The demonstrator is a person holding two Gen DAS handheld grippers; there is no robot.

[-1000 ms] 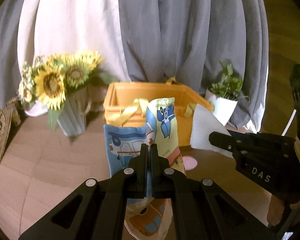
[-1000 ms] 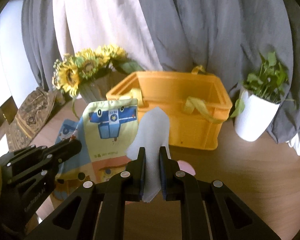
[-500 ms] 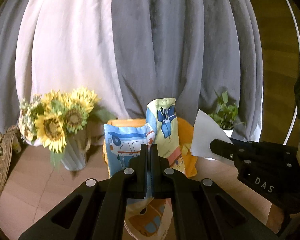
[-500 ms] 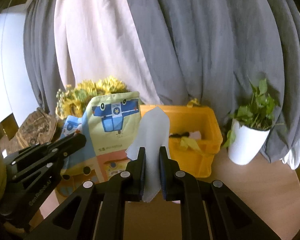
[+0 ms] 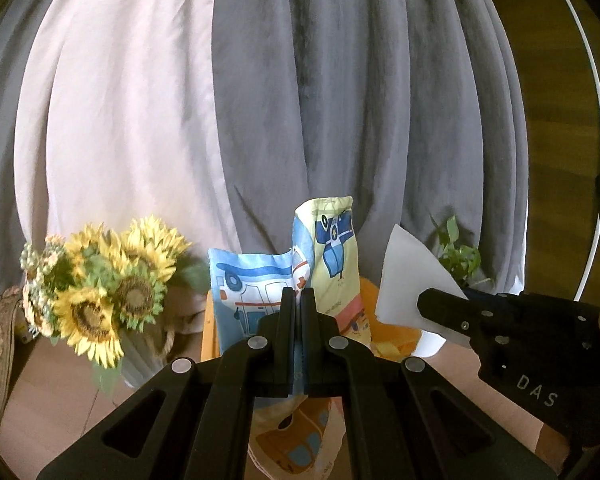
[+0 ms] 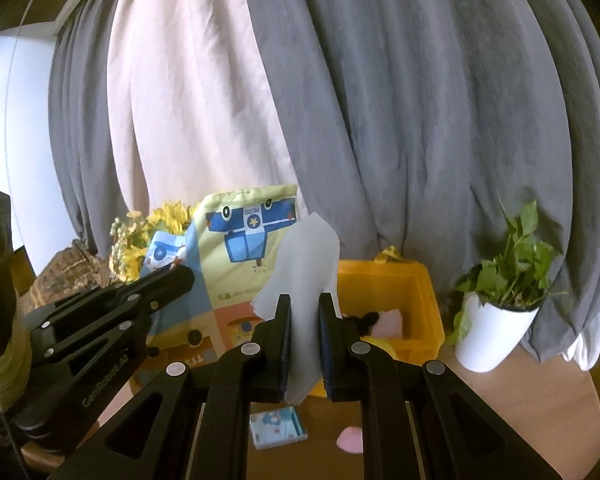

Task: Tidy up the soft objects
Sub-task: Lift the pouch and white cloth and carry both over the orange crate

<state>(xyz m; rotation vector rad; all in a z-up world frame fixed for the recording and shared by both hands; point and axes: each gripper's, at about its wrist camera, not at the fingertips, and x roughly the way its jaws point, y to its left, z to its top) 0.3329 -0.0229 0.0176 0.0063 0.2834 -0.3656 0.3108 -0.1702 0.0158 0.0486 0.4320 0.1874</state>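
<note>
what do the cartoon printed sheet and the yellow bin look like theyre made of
Cartoon printed sheet: looks like soft matte woven cloth; it folds and drapes limply, with a plain white reverse where the right gripper pinches it. Yellow bin: probably rigid moulded plastic, with smooth straight walls.

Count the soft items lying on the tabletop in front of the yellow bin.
2: a small blue printed cloth and a pink piece, both seen below the right tongs. Others may be hidden.

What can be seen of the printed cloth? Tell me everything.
The printed cloth is soft fabric in pale yellow and light blue panels with cartoon vehicles, white on its back. It is held up, folded and creased, in front of the yellow bin. The left gripper pinches the printed side; the right gripper pinches a white corner.
</note>
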